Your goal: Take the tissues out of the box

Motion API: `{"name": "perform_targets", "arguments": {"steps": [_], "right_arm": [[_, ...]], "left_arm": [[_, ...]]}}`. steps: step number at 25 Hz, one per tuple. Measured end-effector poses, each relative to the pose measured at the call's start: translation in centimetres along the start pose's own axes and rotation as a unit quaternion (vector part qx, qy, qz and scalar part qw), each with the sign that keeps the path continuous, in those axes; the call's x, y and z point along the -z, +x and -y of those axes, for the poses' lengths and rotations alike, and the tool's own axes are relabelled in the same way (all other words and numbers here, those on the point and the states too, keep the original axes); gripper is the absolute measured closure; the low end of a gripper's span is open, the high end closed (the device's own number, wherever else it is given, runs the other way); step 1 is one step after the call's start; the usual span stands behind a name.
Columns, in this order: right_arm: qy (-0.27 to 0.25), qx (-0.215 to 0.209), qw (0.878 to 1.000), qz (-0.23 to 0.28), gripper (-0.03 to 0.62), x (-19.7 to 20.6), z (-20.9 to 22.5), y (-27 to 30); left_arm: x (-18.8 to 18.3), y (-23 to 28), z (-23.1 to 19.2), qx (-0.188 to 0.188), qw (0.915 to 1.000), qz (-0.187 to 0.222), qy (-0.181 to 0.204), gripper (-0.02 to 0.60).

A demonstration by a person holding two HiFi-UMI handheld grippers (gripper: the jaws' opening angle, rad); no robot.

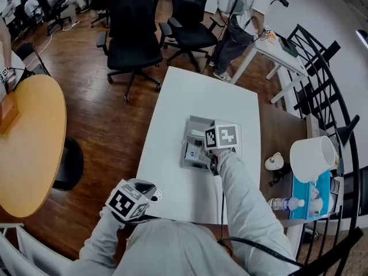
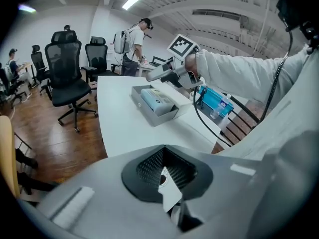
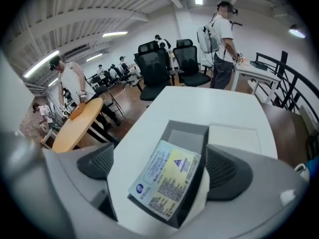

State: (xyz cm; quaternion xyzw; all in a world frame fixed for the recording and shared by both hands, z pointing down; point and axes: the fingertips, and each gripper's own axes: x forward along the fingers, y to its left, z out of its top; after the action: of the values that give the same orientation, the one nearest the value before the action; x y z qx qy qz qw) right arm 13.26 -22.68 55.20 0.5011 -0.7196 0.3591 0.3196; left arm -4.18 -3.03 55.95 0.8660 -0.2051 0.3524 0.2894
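An open grey box (image 1: 195,123) sits mid-way across the white table (image 1: 172,171), with a flat printed tissue pack (image 1: 194,152) lying in it. My right gripper (image 1: 202,153) hovers over the box's near end. In the right gripper view the right gripper (image 3: 162,166) is open, its dark pads (image 3: 227,171) standing either side of the box (image 3: 187,133) and tissue pack (image 3: 167,178) without touching them. My left gripper (image 1: 146,193) is held at the table's near left corner, away from the box; its jaws (image 2: 164,176) look shut with nothing held.
The box's pale lid (image 3: 234,138) lies flat to its right. Black office chairs (image 1: 135,22) and a person (image 1: 241,16) stand beyond the table. A round wooden table (image 1: 29,142) is at left. At right are a water bottle (image 1: 287,203), a blue tray (image 1: 310,194) and a black railing (image 1: 339,96).
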Motion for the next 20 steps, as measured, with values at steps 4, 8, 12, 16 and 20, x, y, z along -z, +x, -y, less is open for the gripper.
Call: {"name": "perform_targets", "arguments": {"steps": [4, 8, 12, 16, 20], "right_arm": [[0.013, 0.036, 0.999, -0.038, 0.025, 2.0, 1.1, 2.1], [0.018, 0.073, 0.995, -0.065, 0.025, 3.6, 2.3, 3.6], [0.031, 0.077, 0.993, -0.088, 0.031, 5.2, 2.0, 5.1], [0.029, 0.107, 0.991, -0.08, 0.065, 5.3, 2.7, 5.4], [0.013, 0.105, 0.991, -0.083, 0.071, 5.1, 2.7, 5.9]], "left_arm": [[0.9, -0.2, -0.5, -0.004, 0.9999, -0.001, -0.01, 0.565], [1.2, -0.2, -0.8, -0.007, 0.9998, 0.002, -0.018, 0.565], [1.7, -0.4, -1.5, -0.011, 0.9996, 0.001, -0.025, 0.565], [2.1, -0.6, -2.0, -0.013, 0.9994, 0.001, -0.033, 0.565], [2.5, -0.5, -2.4, -0.012, 0.9992, -0.003, -0.037, 0.565]]}}
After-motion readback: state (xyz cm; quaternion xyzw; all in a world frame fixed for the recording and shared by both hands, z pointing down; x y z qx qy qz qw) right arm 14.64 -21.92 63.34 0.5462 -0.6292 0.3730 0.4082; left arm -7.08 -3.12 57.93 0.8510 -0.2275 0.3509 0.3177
